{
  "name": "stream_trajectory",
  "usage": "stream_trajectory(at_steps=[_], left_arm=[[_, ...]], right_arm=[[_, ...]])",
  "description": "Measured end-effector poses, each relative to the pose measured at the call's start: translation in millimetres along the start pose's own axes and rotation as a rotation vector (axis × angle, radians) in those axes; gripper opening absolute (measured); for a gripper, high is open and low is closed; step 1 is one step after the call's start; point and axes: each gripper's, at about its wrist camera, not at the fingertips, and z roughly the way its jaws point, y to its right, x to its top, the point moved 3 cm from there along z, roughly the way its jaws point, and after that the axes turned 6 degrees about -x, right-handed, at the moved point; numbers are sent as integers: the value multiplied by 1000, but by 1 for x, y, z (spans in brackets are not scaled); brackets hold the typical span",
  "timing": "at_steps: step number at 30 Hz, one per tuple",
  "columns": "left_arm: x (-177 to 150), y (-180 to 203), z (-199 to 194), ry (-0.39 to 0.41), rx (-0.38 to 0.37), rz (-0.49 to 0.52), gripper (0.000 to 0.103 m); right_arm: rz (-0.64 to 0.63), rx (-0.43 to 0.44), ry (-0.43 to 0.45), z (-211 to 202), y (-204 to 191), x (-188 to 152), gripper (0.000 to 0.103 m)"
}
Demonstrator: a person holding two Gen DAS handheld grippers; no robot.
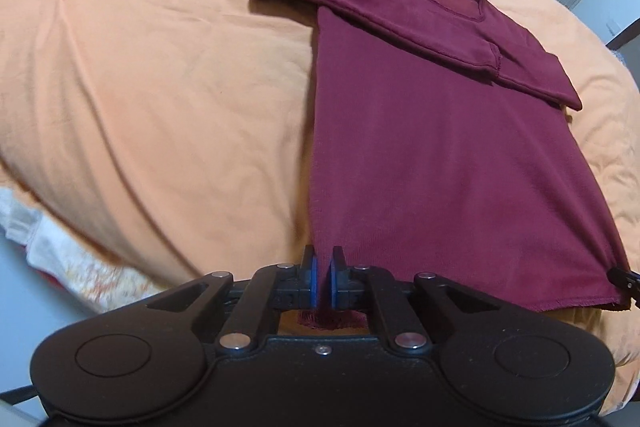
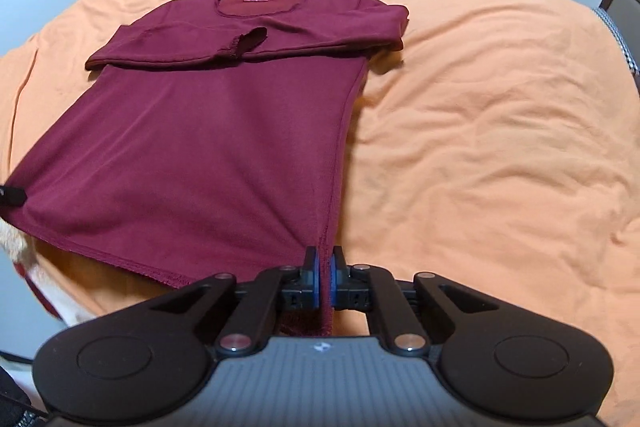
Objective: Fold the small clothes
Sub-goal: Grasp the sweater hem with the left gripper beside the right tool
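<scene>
While the maroon shirt (image 1: 440,155) lies on the orange bedspread (image 1: 160,67), each hand-held gripper, left (image 1: 323,277) and right (image 2: 325,277), pinches a hem corner.

Both wrist views look low and close from the maroon top's (image 1: 440,155) hem corners toward its neckline, sharing the orange bedspread (image 2: 500,131).

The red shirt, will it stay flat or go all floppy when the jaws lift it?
Probably floppy: the red shirt lies limp on the orange blanket, sleeves folded flat. Its middle would likely sag between the left gripper and right gripper pinching its hem corners.
</scene>
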Motion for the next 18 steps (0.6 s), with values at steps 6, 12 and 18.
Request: stream_trajectory(at_steps=[6,12,18], left_arm=[[-13,3,3,-22,50,-10,9],[-20,0,-12,28,74,-102,46],[-34,23,-36,127,174,-26,91]], right_arm=[[15,14,-55,5,9,-24,6],[-43,-41,-42,4,4,-27,54],[-300,-203,54,-10,-22,-48,98]])
